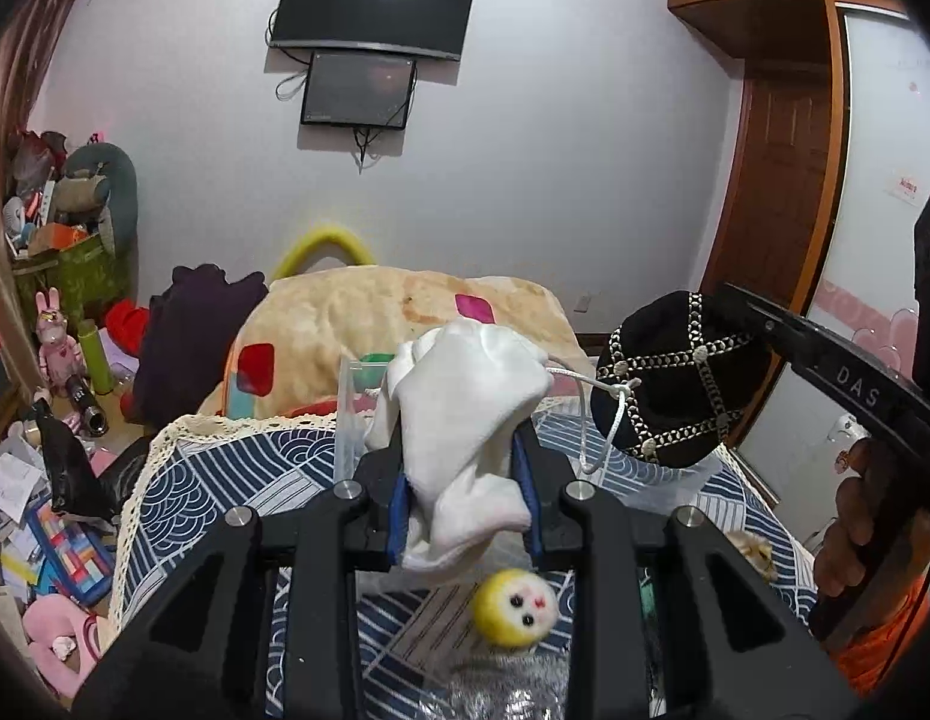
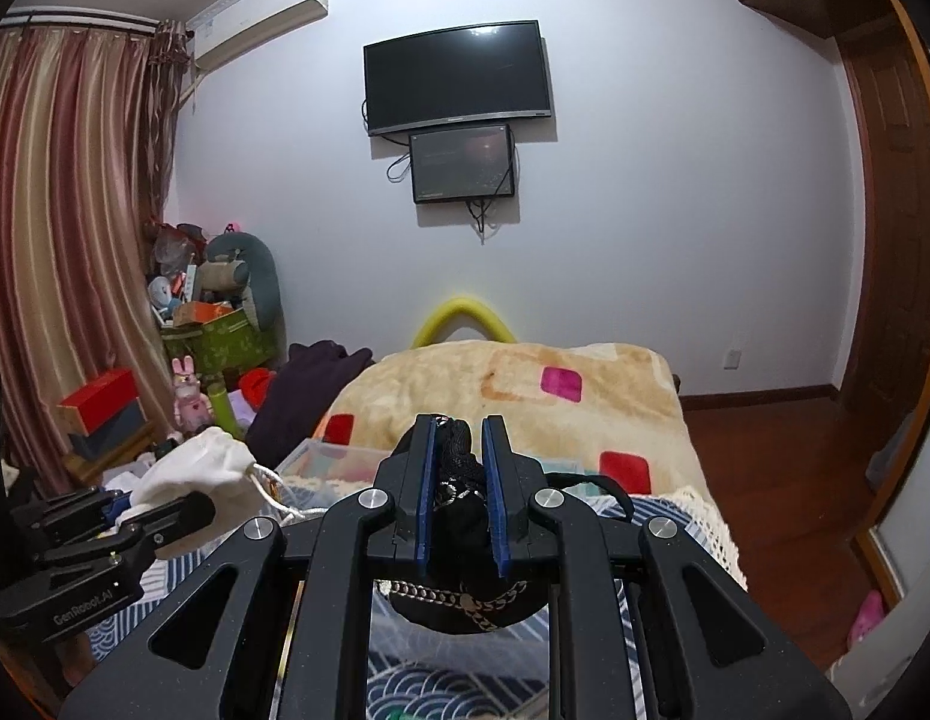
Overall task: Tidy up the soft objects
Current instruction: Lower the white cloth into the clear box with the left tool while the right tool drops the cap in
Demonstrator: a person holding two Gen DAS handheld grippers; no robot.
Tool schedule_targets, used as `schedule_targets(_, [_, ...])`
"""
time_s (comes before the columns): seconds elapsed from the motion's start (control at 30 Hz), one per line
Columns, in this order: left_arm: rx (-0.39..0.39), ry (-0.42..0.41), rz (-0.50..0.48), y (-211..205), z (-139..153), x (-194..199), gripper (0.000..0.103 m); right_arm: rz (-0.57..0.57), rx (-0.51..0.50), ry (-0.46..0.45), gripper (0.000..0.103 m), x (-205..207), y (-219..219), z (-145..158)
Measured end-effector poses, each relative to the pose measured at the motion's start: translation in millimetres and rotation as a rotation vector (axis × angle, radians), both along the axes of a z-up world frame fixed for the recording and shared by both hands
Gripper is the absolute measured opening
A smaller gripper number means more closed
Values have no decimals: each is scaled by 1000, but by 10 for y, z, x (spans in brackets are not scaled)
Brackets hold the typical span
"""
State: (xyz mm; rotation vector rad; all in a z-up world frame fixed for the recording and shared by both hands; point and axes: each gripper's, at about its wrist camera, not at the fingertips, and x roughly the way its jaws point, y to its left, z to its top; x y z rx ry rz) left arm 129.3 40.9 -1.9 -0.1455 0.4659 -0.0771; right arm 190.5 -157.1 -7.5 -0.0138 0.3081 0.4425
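Note:
My left gripper [image 1: 465, 456] is shut on a white drawstring cloth bag [image 1: 465, 408], held up above the blue patterned table cover [image 1: 237, 480]. The bag also shows at the left of the right wrist view [image 2: 195, 471]. My right gripper [image 2: 459, 480] is shut on a black round pouch with gold chain trim [image 2: 465, 606]; in the left wrist view the pouch [image 1: 669, 378] hangs at the right, level with the white bag. A yellow plush ball with a face [image 1: 516, 606] lies on the cover below my left gripper.
A clear plastic box [image 1: 357, 396] stands behind the white bag, also seen in the right wrist view [image 2: 333, 462]. A beige blanket [image 2: 513, 396] covers the bed beyond. A small tan plush [image 1: 753, 552] lies at the right. Clutter and toys [image 1: 57, 468] fill the floor at the left.

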Motion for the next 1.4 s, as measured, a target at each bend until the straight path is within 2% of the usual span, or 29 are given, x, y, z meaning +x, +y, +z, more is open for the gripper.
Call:
schedule_targets(0.1, [-16,23,-11,20,-19,130,29,4,-1,12,14,64,22,-32])
schedule_targets(0.3, [34,73,3,-32,-147,387,29,11,-79,59,14,212,129,-194])
schedule_targets(0.6, [34,196,-34,-88,-454,728,29,28,-202,184,14,422,151,-424])
schedule_targets(0.83, [80,209,-49,-162,-512,759,30,48,-299,261,14,484,205,-535])
schedule_targets(0.93, [70,221,-59,-154,-521,762,38,44,-316,267,16,491,214,-559])
schedule_targets(1.03, [56,229,-65,-131,-522,747,43,43,-324,268,24,484,207,-529])
schedule_targets(1.1, [51,224,-71,-133,-507,713,44,37,-321,264,32,461,177,-492])
schedule_targets(1.17, [59,213,-74,-148,-478,671,50,34,-302,251,51,432,157,-459])
schedule_targets(1.23, [69,197,-72,-168,-441,624,58,25,-290,234,58,408,141,-431])
schedule_targets(1.33, [79,162,-70,-194,-360,521,63,18,-284,221,60,359,117,-395])
schedule_targets(1.4, [89,143,-71,-214,-306,465,68,15,-274,212,66,318,78,-363])
